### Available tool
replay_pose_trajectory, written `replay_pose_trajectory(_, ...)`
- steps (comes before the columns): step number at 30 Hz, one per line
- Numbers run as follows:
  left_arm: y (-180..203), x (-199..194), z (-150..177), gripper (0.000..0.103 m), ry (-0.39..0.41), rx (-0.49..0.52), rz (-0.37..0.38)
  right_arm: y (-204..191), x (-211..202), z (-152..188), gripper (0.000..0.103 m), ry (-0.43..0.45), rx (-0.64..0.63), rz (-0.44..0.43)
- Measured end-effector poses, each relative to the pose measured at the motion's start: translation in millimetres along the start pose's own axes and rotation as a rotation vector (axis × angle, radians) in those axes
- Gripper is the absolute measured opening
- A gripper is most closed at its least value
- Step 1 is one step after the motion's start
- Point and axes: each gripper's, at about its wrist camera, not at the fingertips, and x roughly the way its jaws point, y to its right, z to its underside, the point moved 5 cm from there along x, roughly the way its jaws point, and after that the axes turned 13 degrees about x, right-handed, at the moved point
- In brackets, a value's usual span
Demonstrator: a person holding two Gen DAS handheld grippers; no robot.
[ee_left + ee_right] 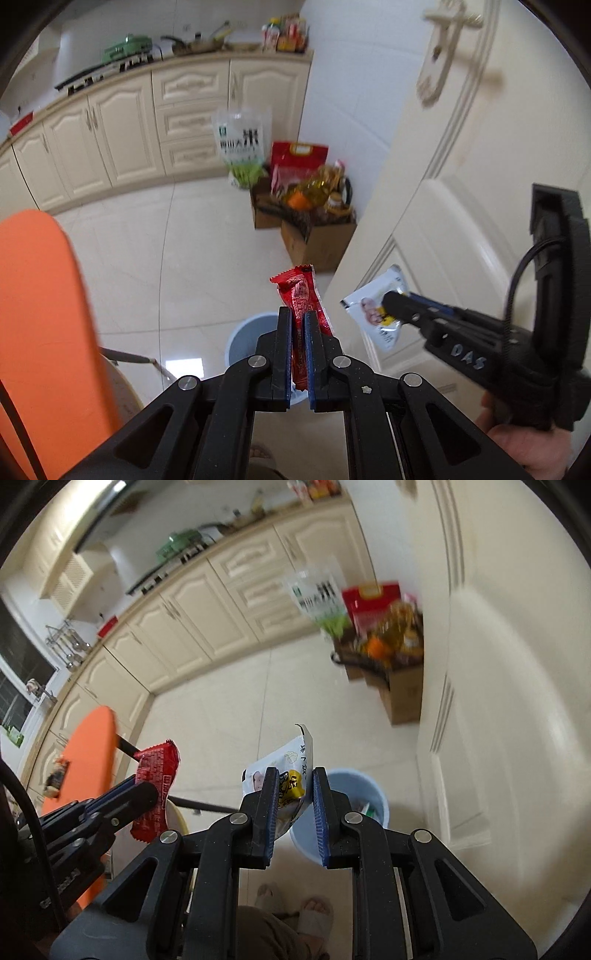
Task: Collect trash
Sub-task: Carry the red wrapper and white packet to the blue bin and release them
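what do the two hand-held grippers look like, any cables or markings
Each hand-held gripper, left and right, is a matte black linkage frame with silver pivot pins and blue ridged pads. The right one carries a black looping cable and pale handwritten lettering on its side.

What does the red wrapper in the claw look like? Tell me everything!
The red wrapper is a long, shiny, crinkly packet, foil or plastic by the look, with small printing too blurred to read and zigzag-cut ends. It stands nearly upright, pinched around its middle between the blue pads of the left claw, which is shut on it. Its top sticks out above the claw. It hangs in the air above the pale blue bin on the tiled floor, touching nothing else.
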Motion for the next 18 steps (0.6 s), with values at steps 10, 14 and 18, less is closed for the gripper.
replay_pose_trajectory(10, -9, 103, -50, 0.003, -0.121, -0.027, 0.007, 28, 79, -5, 0.017, -0.112, 0.060, 0.007)
replay_pose_trajectory(14, -17, 120, -55, 0.007, -0.154, -0.036, -0.018, 33, 95, -10, 0.023, -0.120, 0.077, 0.020)
replay_pose_trajectory(18, -16, 127, -59, 0.042, -0.181, -0.028, -0.041, 43, 102, -11, 0.051, -0.120, 0.107, 0.021)
